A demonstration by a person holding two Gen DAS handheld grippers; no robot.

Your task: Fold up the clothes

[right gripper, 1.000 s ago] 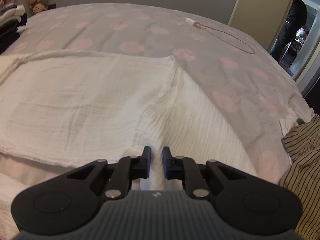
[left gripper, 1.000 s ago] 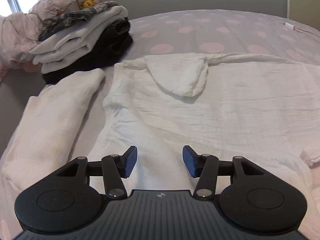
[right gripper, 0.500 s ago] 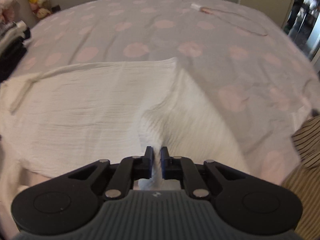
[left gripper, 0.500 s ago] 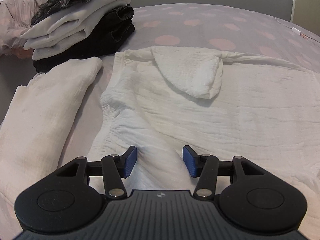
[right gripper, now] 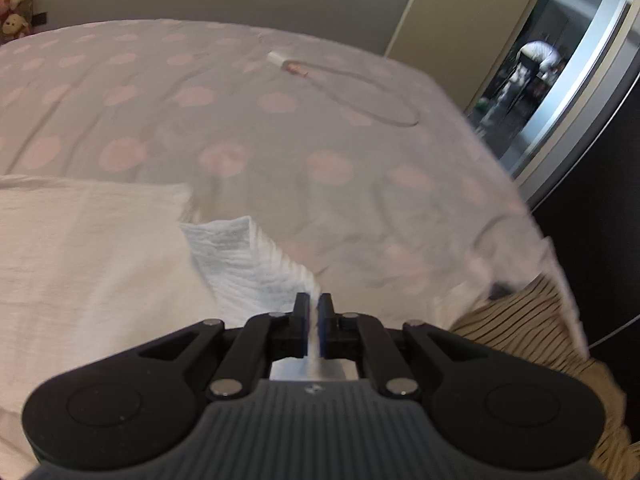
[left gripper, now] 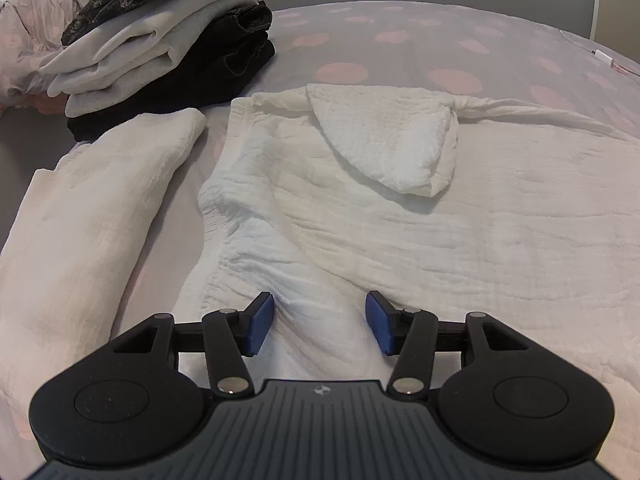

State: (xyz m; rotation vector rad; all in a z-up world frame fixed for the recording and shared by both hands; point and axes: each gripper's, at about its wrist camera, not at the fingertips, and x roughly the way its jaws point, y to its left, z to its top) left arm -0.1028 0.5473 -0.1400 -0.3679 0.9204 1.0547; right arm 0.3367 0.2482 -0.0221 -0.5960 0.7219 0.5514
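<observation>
A white crinkled-gauze garment [left gripper: 460, 232] lies spread across the bed [left gripper: 400, 32], whose grey cover is dotted with pale pink circles. The cloth is soft and finely ribbed, with rows of small wrinkles running across it; near its far edge a rounded flap [left gripper: 384, 136] — pouch-shaped, perhaps a hood or pocket — is folded back onto the body, and a twisted strip of the same fabric trails off to the right from it. To the left, just beside the garment with a strip of bedcover between, lies a second cream gauze piece [left gripper: 88, 216], folded into a long slab. Behind it sits a stack of folded clothes [left gripper: 168, 52]: black at the bottom, smooth grey fleece in the middle, a mottled dark print on top.

The left gripper [left gripper: 319, 326] sits low over the garment's near edge with its blue-padded jaws spread wide, a ridge of fabric rising between them; whether the pads touch it is unclear.

The right gripper [right gripper: 314, 318] has its jaws pinched tight on a corner of the garment [right gripper: 248, 264] (the frame is motion-blurred), the held cloth lifting in a ribbed, tented fold off the bed. A white cable [right gripper: 352, 84] loops on the cover beyond, and striped beige fabric [right gripper: 532, 332] lies at the right edge.
</observation>
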